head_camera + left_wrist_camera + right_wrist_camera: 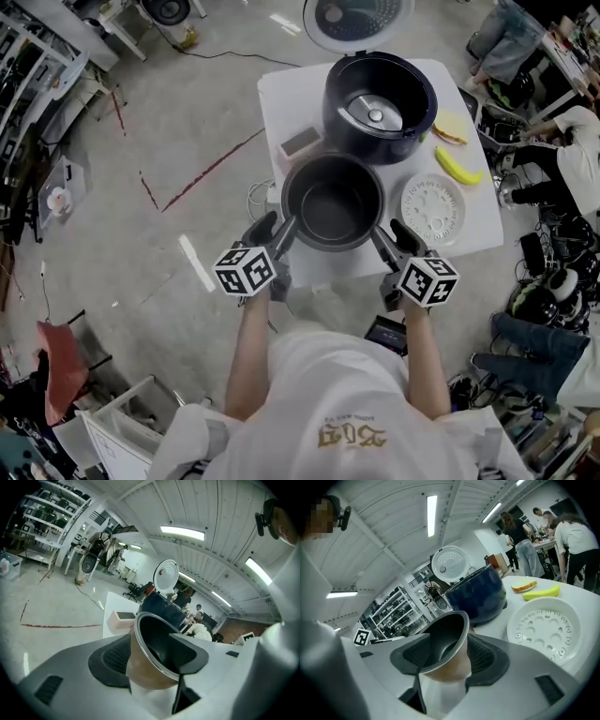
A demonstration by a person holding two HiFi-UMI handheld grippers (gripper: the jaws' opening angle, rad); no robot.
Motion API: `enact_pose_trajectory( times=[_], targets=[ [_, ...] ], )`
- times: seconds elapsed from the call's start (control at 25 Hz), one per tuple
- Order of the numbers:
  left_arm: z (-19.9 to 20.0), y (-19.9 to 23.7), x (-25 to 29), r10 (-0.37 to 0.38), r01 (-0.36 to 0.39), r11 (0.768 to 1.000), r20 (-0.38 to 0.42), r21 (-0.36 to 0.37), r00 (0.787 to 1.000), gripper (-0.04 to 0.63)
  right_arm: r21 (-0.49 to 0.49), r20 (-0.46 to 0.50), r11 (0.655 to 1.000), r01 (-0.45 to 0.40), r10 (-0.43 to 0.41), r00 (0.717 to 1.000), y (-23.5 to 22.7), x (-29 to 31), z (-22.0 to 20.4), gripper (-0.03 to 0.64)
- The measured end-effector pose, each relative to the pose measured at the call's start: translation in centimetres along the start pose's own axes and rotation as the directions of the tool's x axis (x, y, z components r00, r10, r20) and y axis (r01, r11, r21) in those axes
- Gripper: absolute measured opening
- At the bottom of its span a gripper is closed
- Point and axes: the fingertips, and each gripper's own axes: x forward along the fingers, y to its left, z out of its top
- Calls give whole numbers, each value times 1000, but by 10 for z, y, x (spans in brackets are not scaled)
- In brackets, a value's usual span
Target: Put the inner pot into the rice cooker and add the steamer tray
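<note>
The dark inner pot (333, 201) (154, 651) (445, 641) is held over the near part of the white table (281, 94). My left gripper (281, 232) (152, 660) is shut on its left rim, one jaw inside and one outside. On the right rim my right gripper (382, 239) (443, 656) is shut the same way. Behind the pot stands the dark blue rice cooker (379, 106) (161, 609) (480, 595), its lid (358, 19) (450, 564) raised and its cavity bare. The white perforated steamer tray (433, 208) (543, 627) lies flat to the pot's right.
A small pink-white box (300, 145) (123, 618) lies left of the cooker. A banana (457, 167) (541, 592) and a sandwich slice (451, 128) (524, 585) lie at the table's right. People stand and sit to the right; shelving and clutter line the left.
</note>
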Motion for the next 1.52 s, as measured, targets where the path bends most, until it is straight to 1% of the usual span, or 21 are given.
enact_pose_trajectory(
  times=[0.12,0.28,0.36,0.44,0.52,0.64,0.72,0.8,1.04,1.24,1.36,1.52],
  targets=[
    [3,14,13,-8,8,1000,-27,-12,1000,249,26,-13,1000,17,-17,1000,-11,19,2,253],
    [9,27,25,-27,26,999,-35,-41,999,229,44,-27,999,25,-24,999,-17,45,5,252],
    [11,30,30,-34,32,998,-31,-49,999,208,49,-31,998,37,-35,999,-20,54,6,244],
    [12,32,35,-31,30,999,-36,-42,999,184,51,-40,997,56,-54,998,-23,58,5,236],
    [11,31,39,-27,26,999,-44,-23,999,154,51,-45,996,71,-69,997,-27,58,5,192],
    [10,31,43,-36,36,999,-41,-13,998,152,49,-44,995,84,-81,996,-33,58,4,106],
    [10,28,45,-56,55,998,-44,-27,997,141,59,-40,995,81,-79,996,-33,57,5,101],
    [11,24,46,-69,68,997,-55,-26,996,108,67,-35,995,79,-77,996,-33,56,7,98],
    [10,28,45,-71,69,997,-71,-40,995,101,104,-31,991,83,-80,996,-33,59,5,89],
    [9,28,44,-59,53,995,-67,-78,996,91,135,-25,988,73,-70,997,-34,56,5,83],
    [9,28,40,-55,49,994,-58,-100,997,86,140,-19,988,62,-60,998,-31,54,5,78],
    [16,28,31,-65,61,993,-34,-105,997,80,137,-11,989,50,-49,999,-20,54,8,75]
  ],
)
